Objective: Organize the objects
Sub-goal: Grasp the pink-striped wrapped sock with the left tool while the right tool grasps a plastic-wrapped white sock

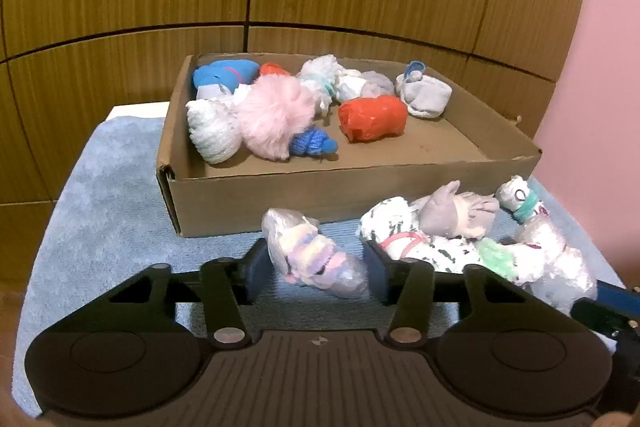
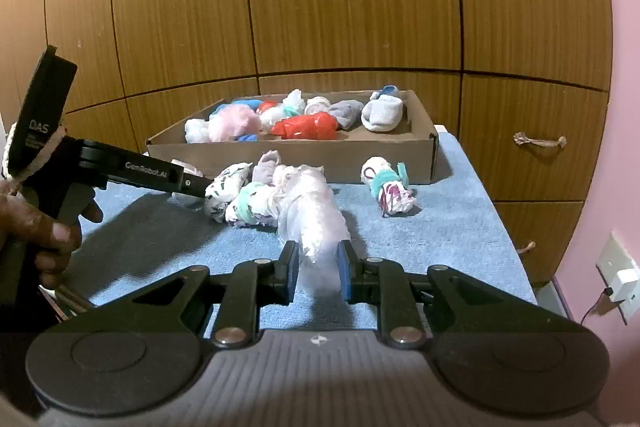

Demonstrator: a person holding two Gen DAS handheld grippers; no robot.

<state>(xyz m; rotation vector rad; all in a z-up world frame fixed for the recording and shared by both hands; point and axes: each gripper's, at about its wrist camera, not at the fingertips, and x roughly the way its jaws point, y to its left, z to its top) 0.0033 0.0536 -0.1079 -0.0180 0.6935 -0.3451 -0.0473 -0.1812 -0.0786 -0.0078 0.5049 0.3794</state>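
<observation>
Pick-up step: left hand-held gripper open astride pastel bundle; right hand-held gripper clamps white bundle. Next: carry to cardboard box.

Wood-panel cupboards fill everything ahead of me at 12 o'clock, pink wall off at 3, a white wall socket low at 4, blue towel over the desk.

A pastel-striped sock roll wrapped in clear plastic lay between the left fingers on the blue-towelled bench. Beyond the fingers sat a shallow brown cardboard box holding more rolls; right of them lay a cluster of bundled socks.
</observation>
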